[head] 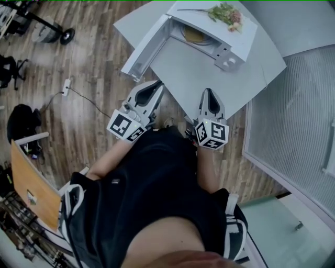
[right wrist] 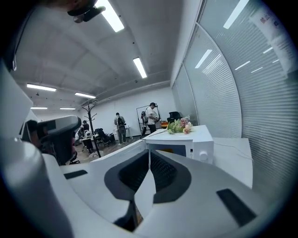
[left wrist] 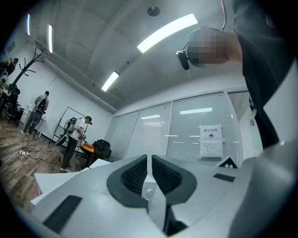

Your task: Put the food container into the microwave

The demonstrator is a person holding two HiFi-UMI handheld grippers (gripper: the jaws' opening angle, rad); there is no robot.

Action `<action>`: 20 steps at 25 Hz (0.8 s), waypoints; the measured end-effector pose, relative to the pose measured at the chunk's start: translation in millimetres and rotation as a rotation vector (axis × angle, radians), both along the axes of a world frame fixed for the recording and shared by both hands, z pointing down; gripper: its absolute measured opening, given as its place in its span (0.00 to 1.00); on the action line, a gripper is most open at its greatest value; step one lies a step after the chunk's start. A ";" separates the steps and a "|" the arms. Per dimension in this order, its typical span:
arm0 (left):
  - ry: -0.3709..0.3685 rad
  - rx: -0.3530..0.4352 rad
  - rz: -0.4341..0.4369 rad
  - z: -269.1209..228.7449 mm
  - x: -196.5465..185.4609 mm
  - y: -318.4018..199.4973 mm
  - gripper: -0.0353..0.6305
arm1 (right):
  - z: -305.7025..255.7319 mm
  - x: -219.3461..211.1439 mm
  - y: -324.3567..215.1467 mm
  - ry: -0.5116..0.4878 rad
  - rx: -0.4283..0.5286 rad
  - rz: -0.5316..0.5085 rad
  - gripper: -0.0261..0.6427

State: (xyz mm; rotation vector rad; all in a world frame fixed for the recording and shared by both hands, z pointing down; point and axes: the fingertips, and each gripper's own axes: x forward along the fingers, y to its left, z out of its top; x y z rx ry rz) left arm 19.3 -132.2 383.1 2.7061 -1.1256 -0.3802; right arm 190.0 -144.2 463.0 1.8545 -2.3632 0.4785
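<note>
Food container looked to be the round yellowish thing (head: 194,35) lying inside the microwave (head: 246,39), near the top centre of the head view, though you could not make out its shape clearly. The microwave's door (head: 144,51) hung wide open toward the left, and a sprig of flowers (head: 225,13) lay on its roof. The oven stood on a pale grey table (head: 209,78), with wooden floor (head: 94,63) to the left and a glass wall with blinds (head: 298,104) to the right.

You held both tools close to your body at mid frame, well apart from the microwave. Your left claw (head: 156,85) pointed up toward the door's lower edge; in its own view the claw (left wrist: 149,158) was pinched narrow, the ribbed pads nearly meeting with nothing between them. Your right claw (head: 209,93) sat over the table's near edge, and its own view showed the claw (right wrist: 149,153) likewise drawn together and empty, aimed at the microwave (right wrist: 195,142) and the flowers (right wrist: 179,126). Several people (right wrist: 151,116) stood far back in the room.
</note>
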 end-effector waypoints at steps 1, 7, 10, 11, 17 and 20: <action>0.002 0.004 0.001 -1.3 -4.8 1.5 0.13 | -5.6 -3.4 5.9 -0.002 0.005 0.008 0.09; 0.015 0.024 -0.006 -2.9 -32.3 6.1 0.13 | -21.9 -25.3 35.2 0.005 0.008 0.022 0.08; 0.021 0.022 -0.012 -0.7 -45.5 6.7 0.13 | -22.6 -34.1 42.3 0.003 0.018 0.029 0.08; 0.022 0.019 -0.011 0.2 -48.4 7.4 0.13 | -22.2 -36.3 43.6 0.005 0.019 0.029 0.08; 0.023 0.028 -0.001 -3.4 -61.9 11.6 0.13 | -26.2 -44.6 48.2 0.004 0.030 0.041 0.07; 0.017 0.036 -0.002 -4.9 -67.9 13.6 0.13 | -27.1 -47.6 49.4 0.001 0.035 0.043 0.07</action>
